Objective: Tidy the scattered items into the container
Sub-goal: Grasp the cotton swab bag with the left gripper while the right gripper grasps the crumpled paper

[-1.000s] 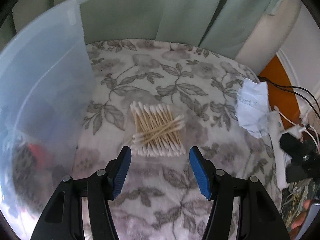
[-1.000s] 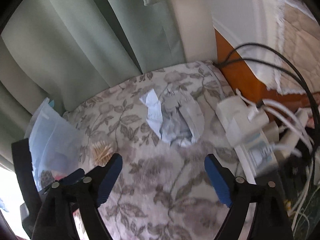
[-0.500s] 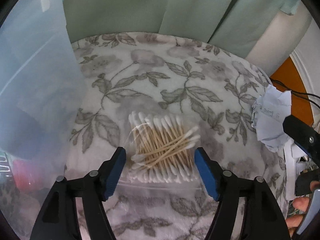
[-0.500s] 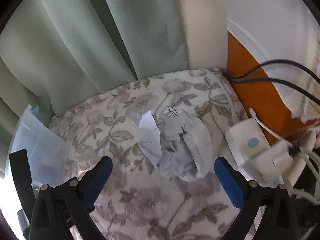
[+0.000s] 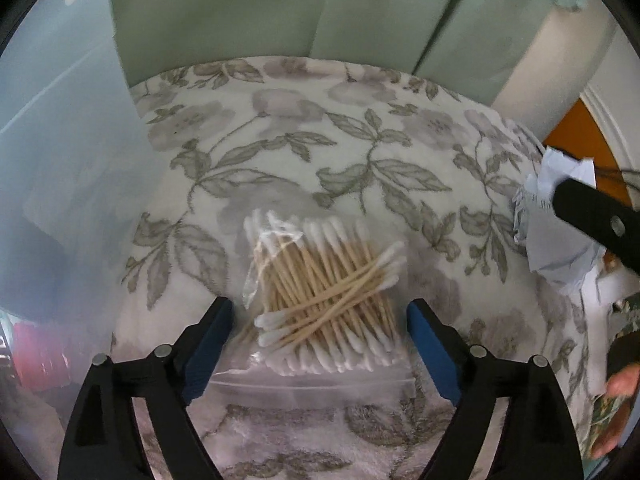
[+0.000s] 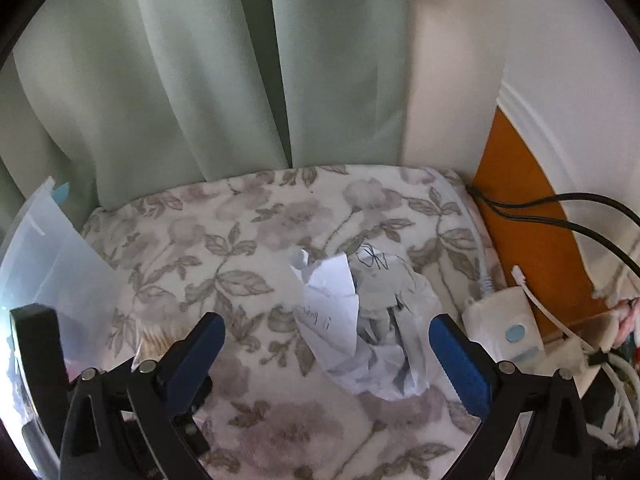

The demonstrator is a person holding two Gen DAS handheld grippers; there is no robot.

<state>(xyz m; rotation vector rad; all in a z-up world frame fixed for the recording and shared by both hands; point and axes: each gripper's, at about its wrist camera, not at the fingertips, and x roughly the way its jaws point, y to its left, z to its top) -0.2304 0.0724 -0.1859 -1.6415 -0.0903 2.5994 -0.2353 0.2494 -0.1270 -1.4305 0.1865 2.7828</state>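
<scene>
A clear bag of wooden cotton swabs (image 5: 326,300) lies on the floral blanket (image 5: 320,152). My left gripper (image 5: 320,336) straddles it, blue pads on either side and off the bag, jaws still opening. A crumpled white paper (image 6: 372,328) with handwriting lies between the wide-open jaws of my right gripper (image 6: 326,350), untouched. That paper (image 5: 556,224) also shows at the right of the left wrist view, behind the right gripper's black finger. The translucent plastic container (image 5: 60,160) stands at the left, with red and dark items dimly visible inside.
Pale green curtains (image 6: 200,80) hang behind the blanket. A white power strip (image 6: 504,328) with white and black cables (image 6: 560,208) lies at the right on an orange floor. A hand (image 5: 618,408) shows at the lower right of the left wrist view.
My left gripper sank toward the swab bag and its jaws spread around it. My right gripper moved over the crumpled paper and opened wider, rolling slightly.
</scene>
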